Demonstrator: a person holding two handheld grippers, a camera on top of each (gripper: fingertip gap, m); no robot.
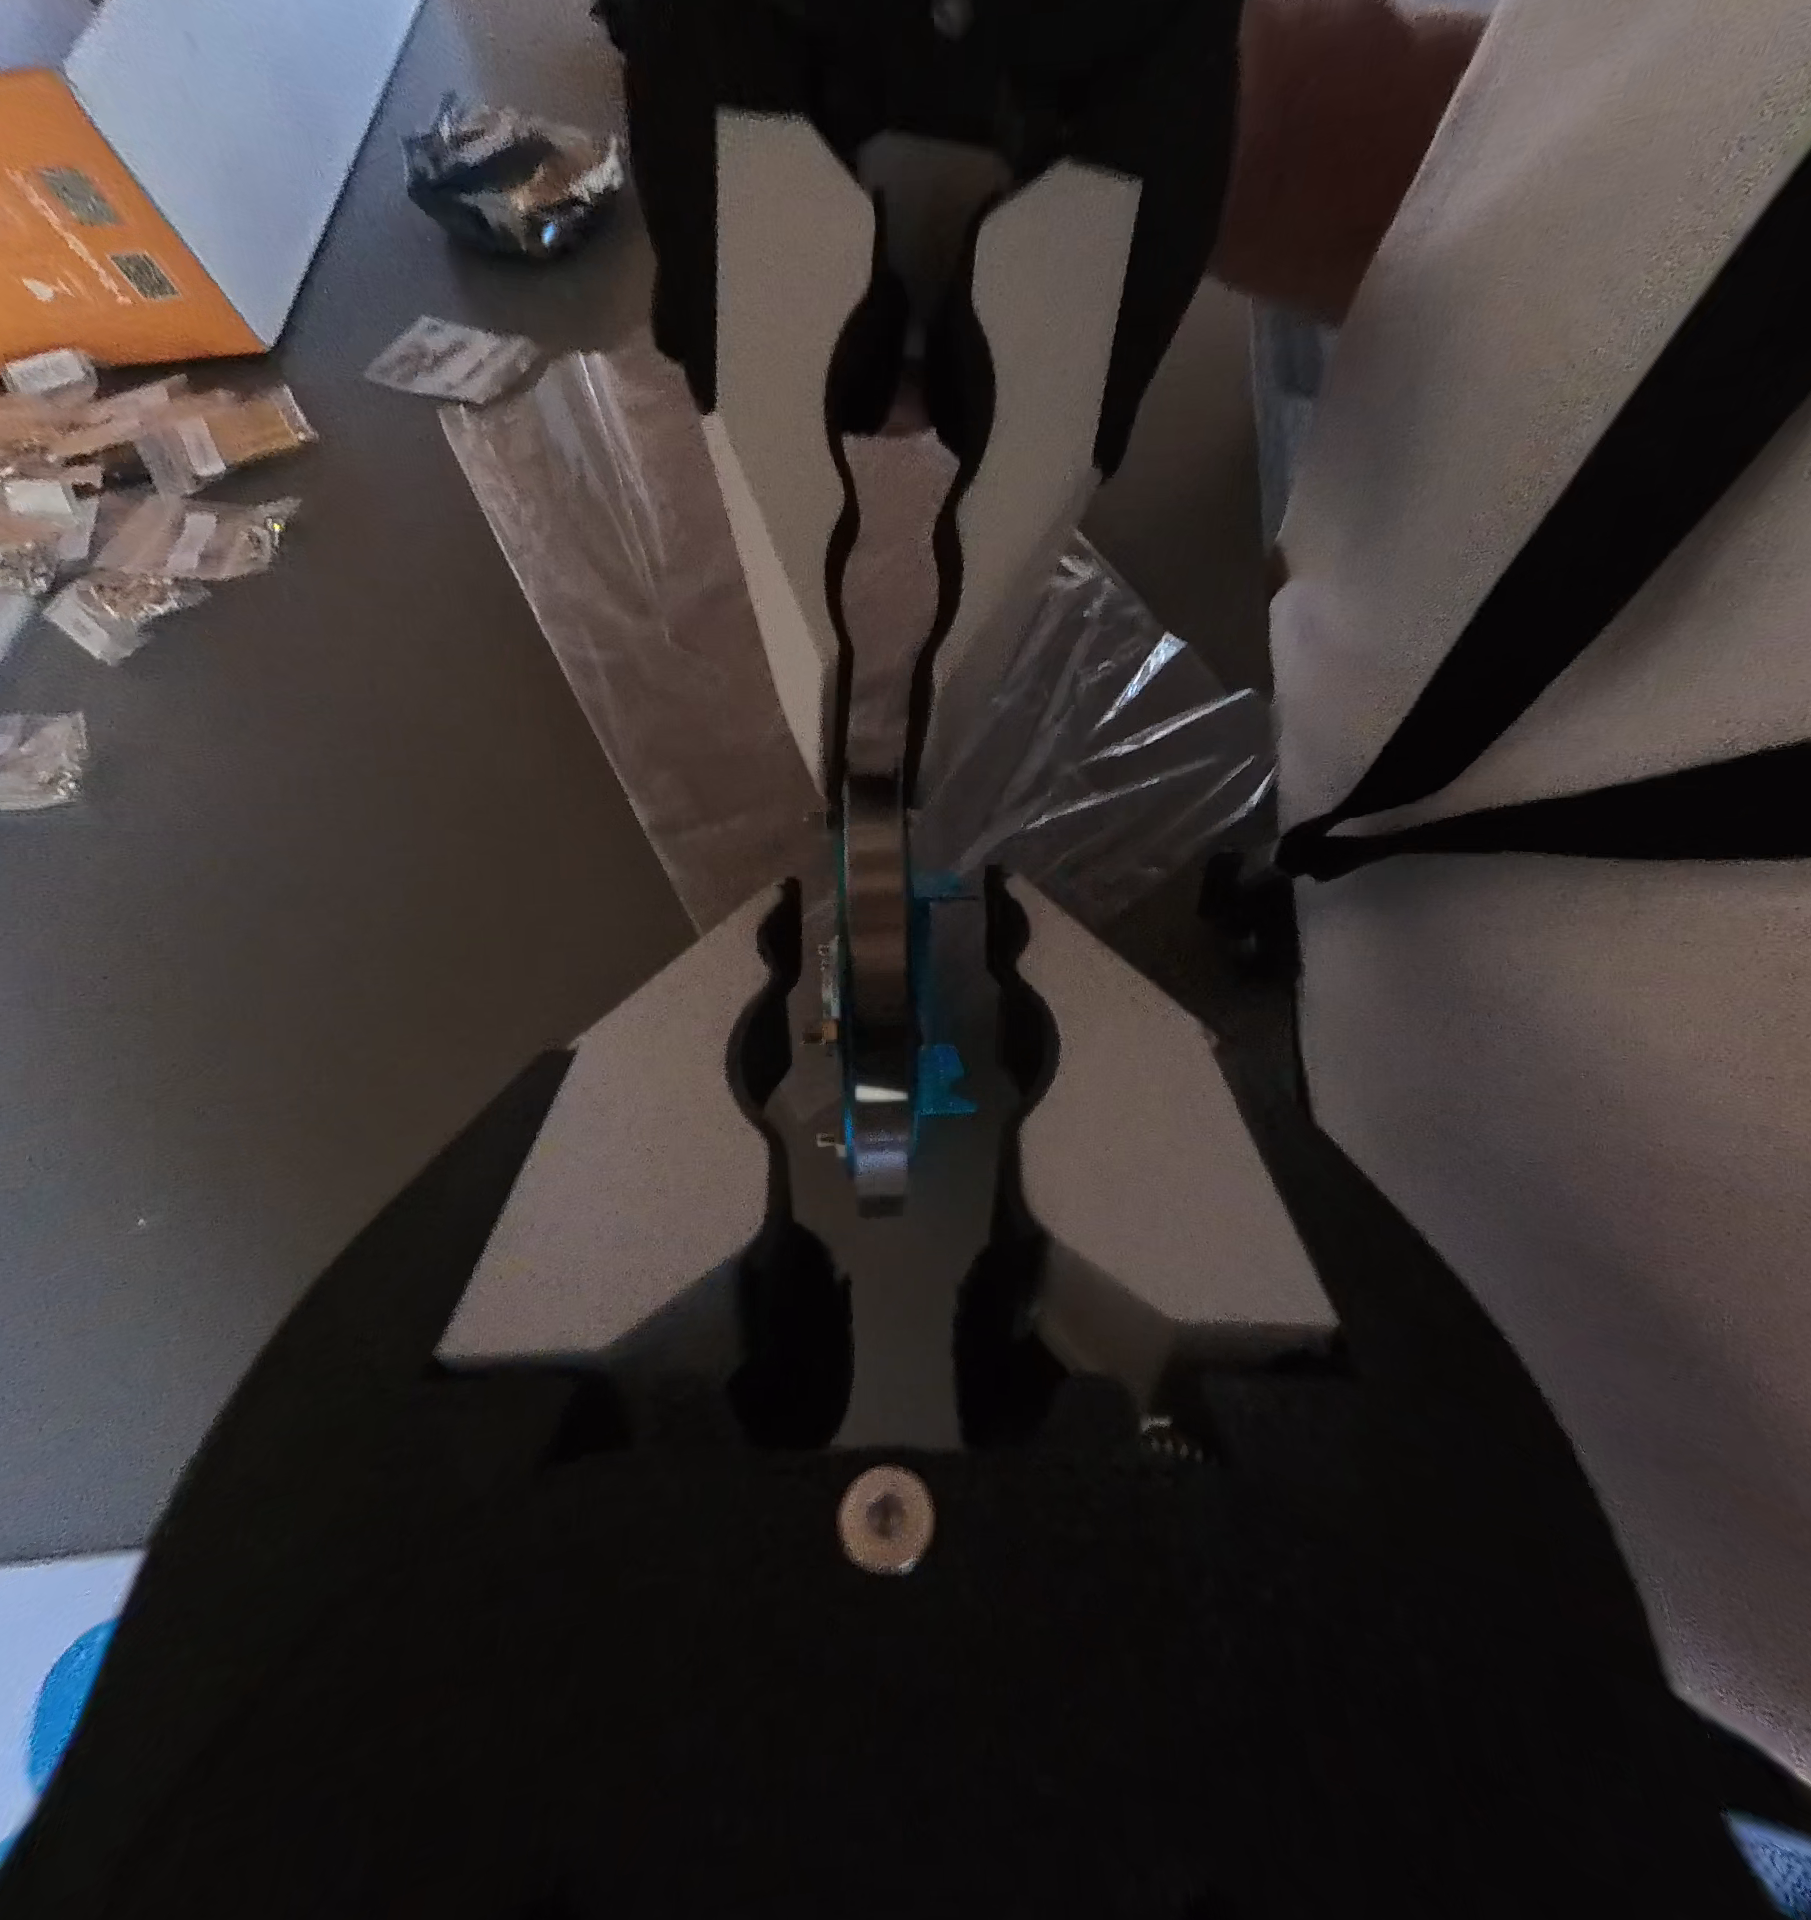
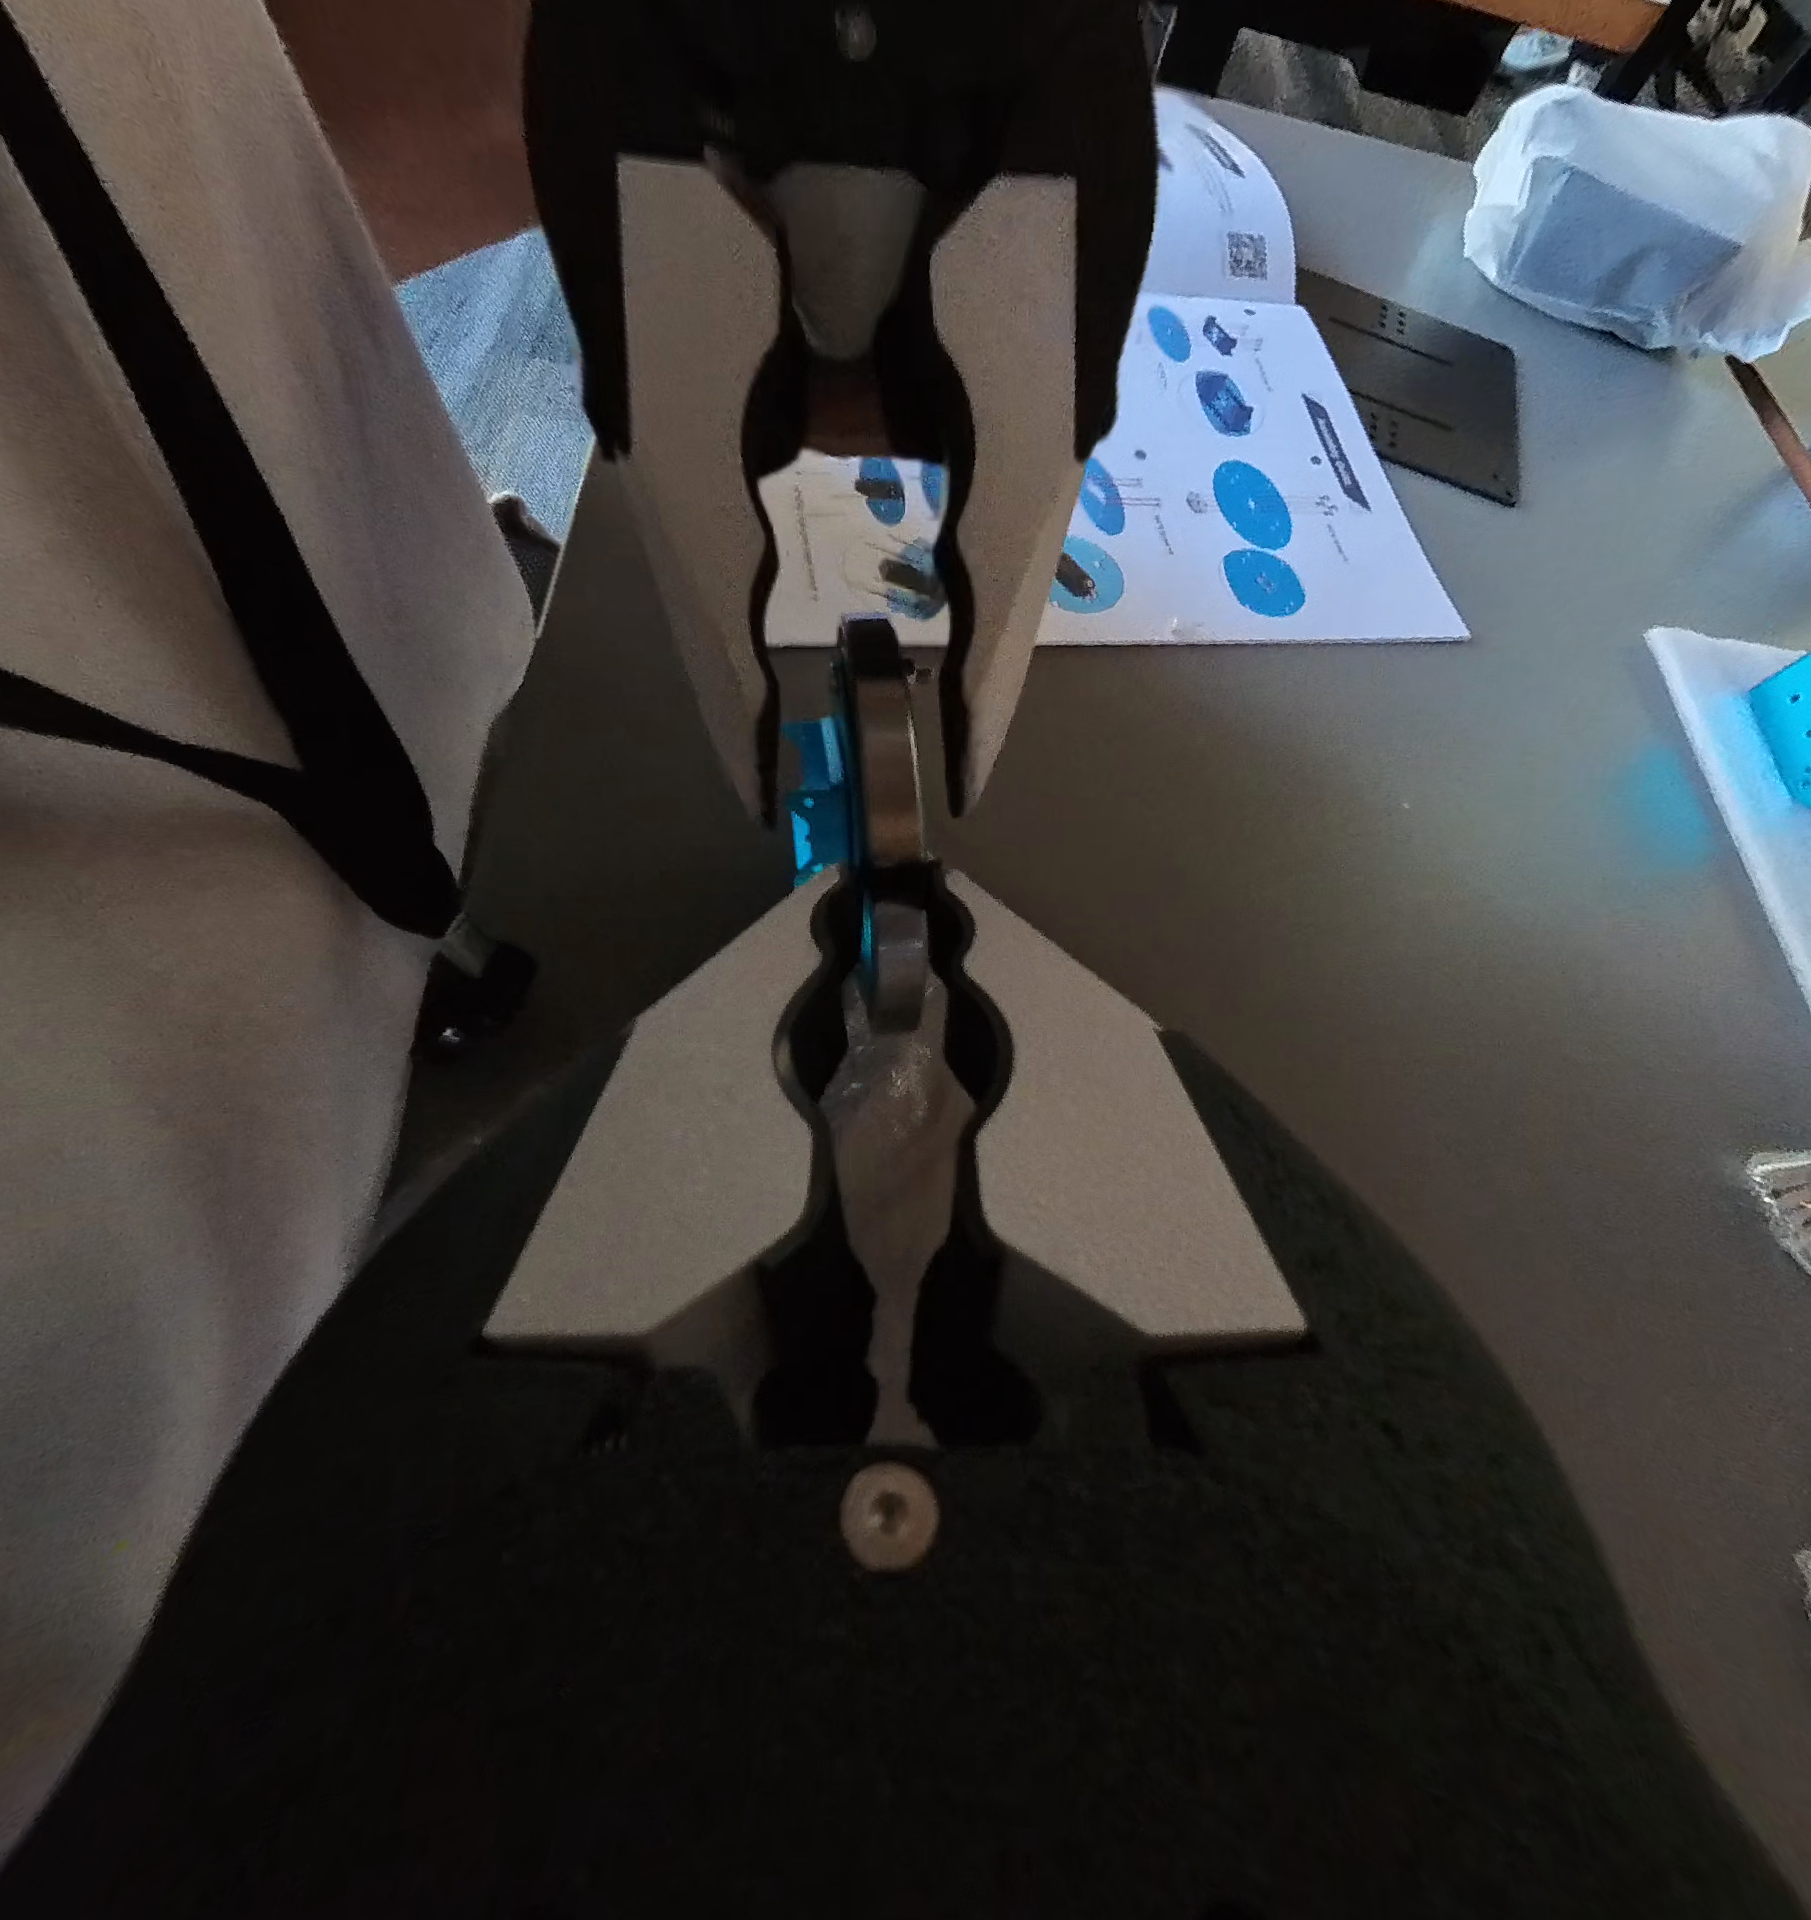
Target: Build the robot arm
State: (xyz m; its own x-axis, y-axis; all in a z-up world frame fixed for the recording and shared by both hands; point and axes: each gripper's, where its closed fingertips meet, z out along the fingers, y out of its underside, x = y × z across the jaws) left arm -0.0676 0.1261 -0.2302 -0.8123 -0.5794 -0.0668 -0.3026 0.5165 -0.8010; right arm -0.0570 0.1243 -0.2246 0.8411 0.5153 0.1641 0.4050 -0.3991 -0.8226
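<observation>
A person's pale shirt (image 2: 132, 935) with a black strap (image 2: 205, 436) borders the grey counter (image 2: 1348, 987), where a printed sheet (image 2: 1285, 499), a black plate (image 2: 1420, 384), an orange box (image 1: 59, 218) and small bags (image 1: 101, 499) lie spread out. Above the counter the two tools meet tip to tip. The left tool (image 1: 893, 883) has its fingers apart around a disc part (image 1: 878, 966) with blue pieces, while the right tool (image 2: 885, 883) is clamped on that part's end.
</observation>
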